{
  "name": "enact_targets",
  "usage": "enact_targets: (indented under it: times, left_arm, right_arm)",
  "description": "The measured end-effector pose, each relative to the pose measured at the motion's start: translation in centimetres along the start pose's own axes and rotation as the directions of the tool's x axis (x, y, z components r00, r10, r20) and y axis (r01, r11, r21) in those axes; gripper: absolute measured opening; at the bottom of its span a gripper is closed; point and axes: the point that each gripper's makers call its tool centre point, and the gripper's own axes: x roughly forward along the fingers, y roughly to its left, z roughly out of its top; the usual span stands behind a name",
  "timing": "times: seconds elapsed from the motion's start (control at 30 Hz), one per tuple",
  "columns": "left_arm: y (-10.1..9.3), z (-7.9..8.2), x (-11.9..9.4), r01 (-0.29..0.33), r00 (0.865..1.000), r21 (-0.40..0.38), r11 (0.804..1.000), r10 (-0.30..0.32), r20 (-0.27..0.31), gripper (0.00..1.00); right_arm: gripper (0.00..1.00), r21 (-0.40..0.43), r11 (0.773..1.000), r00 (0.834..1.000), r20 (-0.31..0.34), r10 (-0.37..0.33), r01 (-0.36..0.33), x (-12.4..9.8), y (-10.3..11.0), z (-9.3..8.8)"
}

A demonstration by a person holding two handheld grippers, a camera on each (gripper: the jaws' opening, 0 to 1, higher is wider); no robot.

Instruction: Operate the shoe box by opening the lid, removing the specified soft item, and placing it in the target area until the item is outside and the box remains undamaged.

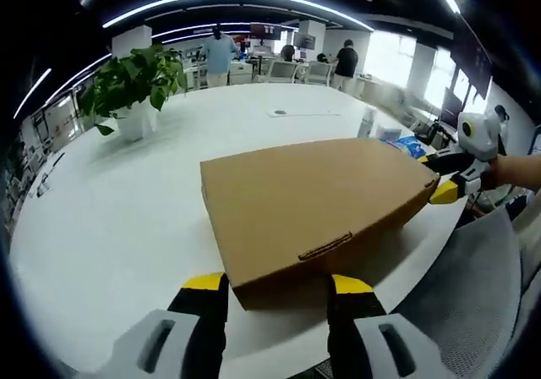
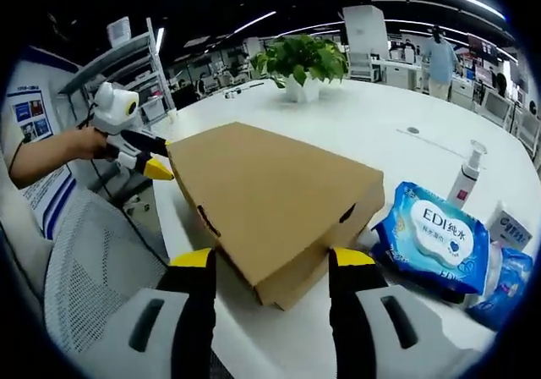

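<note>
Left gripper view had a potted plant point(image 1: 135, 87) far off on the white worktop point(image 1: 110, 227), then the closed cardboard box point(image 1: 317, 205) lying flat near the worktop's near edge, with its front tab slot toward the camera. The left gripper point(image 1: 277, 288) stood open, its yellow-tipped jaws to either side of the box's near corner, gripping nothing. At the far right the right gripper point(image 1: 446, 180) was at the box's other corner, its yellow tip touching or just beside the edge.

Right gripper view had the left gripper point(image 2: 150, 161) at the box's point(image 2: 270, 197) far-left corner, a person's hand point(image 2: 84, 145) behind it. The right gripper point(image 2: 270, 265) was open too, jaws straddling the near corner and holding nothing. Right of the box lay a blue wipes pack point(image 2: 431, 239), with a pump bottle point(image 2: 467, 176) beyond it.

By my reading the task had barely begun: the lid was still shut, the soft item was unseen and presumably inside, and no target area could be told. Opening, removing and placing all remained.
</note>
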Motion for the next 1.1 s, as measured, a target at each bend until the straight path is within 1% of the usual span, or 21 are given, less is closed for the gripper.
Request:
enact_targets:
  times: [0.2, 0.47, 0.67, 0.73, 1.1]
  left_arm:
    - [0.0, -0.4, 0.4, -0.003, 1.000, -0.009, 1.000, 0.003, -0.005, 0.47]
    - [0.1, -0.9, 1.0, -0.006, 1.000, -0.015, 1.000, 0.006, -0.022, 0.46]
    - [0.3, -1.1, 1.5, -0.016, 0.999, -0.015, 1.000, 0.015, -0.033, 0.46]
    - [0.4, -1.0, 1.5, -0.019, 0.999, -0.021, 1.000, 0.018, -0.033, 0.46]
    - [1.6, 0.2, 2.6, -0.023, 0.999, -0.022, 0.999, 0.022, -0.043, 0.46]
  right_arm:
    - [0.50, -0.022, 1.000, 1.000, -0.017, -0.014, 0.014, 0.5, -0.1, -0.6]
    - [0.50, -0.056, 0.998, 0.999, -0.029, -0.033, 0.031, 0.9, -0.3, -0.9]
    - [0.49, -0.102, 0.994, 0.998, -0.045, -0.053, 0.048, 1.4, -0.5, -1.1]
    - [0.49, -0.117, 0.992, 0.997, -0.046, -0.059, 0.053, 1.6, -0.7, -1.0]
    - [0.49, -0.122, 0.991, 0.997, -0.045, -0.059, 0.053, 2.8, -2.2, 0.2]
